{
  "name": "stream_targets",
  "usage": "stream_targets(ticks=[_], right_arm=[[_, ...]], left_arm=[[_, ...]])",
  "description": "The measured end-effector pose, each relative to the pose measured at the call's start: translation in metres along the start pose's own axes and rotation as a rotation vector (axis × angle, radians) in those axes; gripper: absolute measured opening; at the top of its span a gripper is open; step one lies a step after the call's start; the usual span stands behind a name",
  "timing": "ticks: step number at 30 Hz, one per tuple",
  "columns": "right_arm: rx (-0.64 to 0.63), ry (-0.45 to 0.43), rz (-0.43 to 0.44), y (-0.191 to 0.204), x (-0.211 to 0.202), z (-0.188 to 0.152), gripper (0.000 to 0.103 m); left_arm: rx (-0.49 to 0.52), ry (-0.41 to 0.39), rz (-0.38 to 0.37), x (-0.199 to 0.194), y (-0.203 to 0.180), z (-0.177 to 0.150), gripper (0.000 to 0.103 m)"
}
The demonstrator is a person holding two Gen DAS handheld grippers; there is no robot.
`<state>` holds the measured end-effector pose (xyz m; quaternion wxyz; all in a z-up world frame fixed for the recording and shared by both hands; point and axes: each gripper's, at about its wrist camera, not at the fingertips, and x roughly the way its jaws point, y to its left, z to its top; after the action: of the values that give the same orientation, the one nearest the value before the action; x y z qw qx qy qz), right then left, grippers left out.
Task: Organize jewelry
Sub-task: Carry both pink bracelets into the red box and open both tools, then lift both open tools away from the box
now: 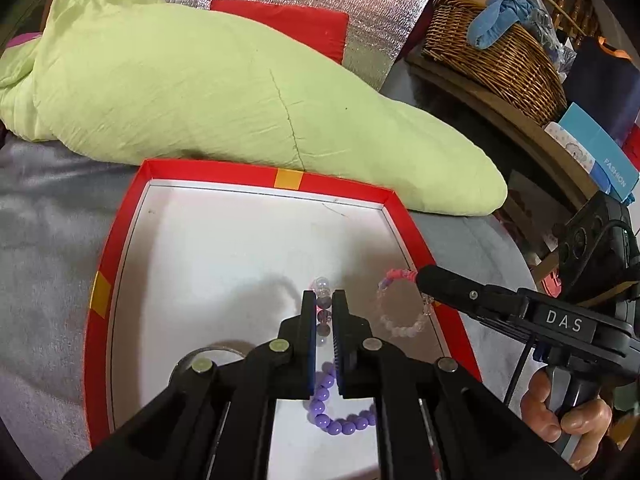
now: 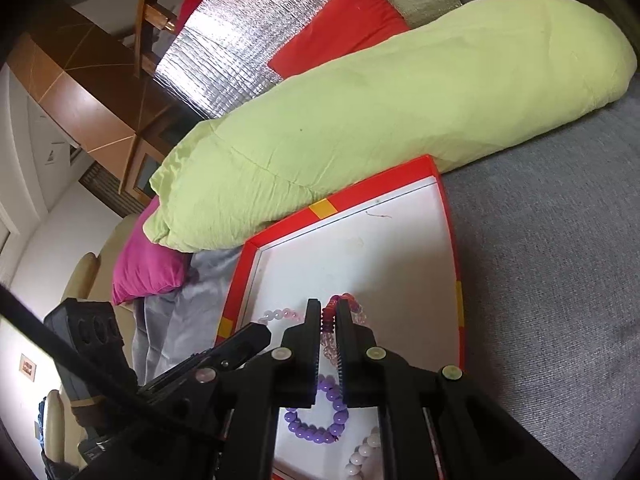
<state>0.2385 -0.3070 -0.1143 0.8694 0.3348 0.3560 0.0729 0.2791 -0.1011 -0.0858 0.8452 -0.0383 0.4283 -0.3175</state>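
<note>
A red box lid with a white inside (image 1: 256, 240) lies on the grey bed; it also shows in the right wrist view (image 2: 400, 248). My left gripper (image 1: 324, 300) is shut on a bracelet of clear and dark beads (image 1: 322, 285) above the tray floor. My right gripper (image 2: 329, 308) is shut on a pink and clear bead bracelet (image 2: 352, 304); in the left wrist view this bracelet (image 1: 394, 308) hangs from the right fingertips (image 1: 428, 276). A purple bead bracelet (image 1: 340, 424) lies in the tray, also in the right wrist view (image 2: 320, 424). White beads (image 2: 364, 452) lie near the front.
A long green pillow (image 1: 200, 92) lies behind the tray, with a red cushion (image 1: 288, 24) and silver foil sheet (image 1: 360, 20) beyond. A wicker basket (image 1: 492, 52) and a blue box (image 1: 600, 148) stand on a wooden shelf at right. A magenta cushion (image 2: 148, 264) lies left.
</note>
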Motion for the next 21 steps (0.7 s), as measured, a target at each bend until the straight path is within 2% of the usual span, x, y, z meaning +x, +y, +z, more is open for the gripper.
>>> stream_targets(ticks=[9, 12, 17, 19, 21], right_arm=[[0.015, -0.012, -0.04, -0.007, -0.004, 0.002, 0.011], [0.021, -0.031, -0.045, -0.008, -0.011, 0.004, 0.011], [0.009, -0.053, -0.043, -0.007, -0.024, 0.006, 0.011], [0.008, -0.051, -0.037, -0.006, -0.028, 0.006, 0.012], [-0.002, -0.048, -0.036, -0.003, -0.032, 0.006, 0.012]], left_arm=[[-0.022, 0.013, 0.027, 0.0, 0.006, 0.0, 0.009], [-0.031, -0.002, 0.04, -0.007, 0.008, 0.002, 0.019], [-0.039, -0.052, 0.06, -0.028, 0.013, 0.005, 0.028], [-0.05, -0.082, 0.077, -0.04, 0.017, 0.005, 0.041], [-0.062, -0.111, 0.1, -0.052, 0.022, 0.005, 0.047]])
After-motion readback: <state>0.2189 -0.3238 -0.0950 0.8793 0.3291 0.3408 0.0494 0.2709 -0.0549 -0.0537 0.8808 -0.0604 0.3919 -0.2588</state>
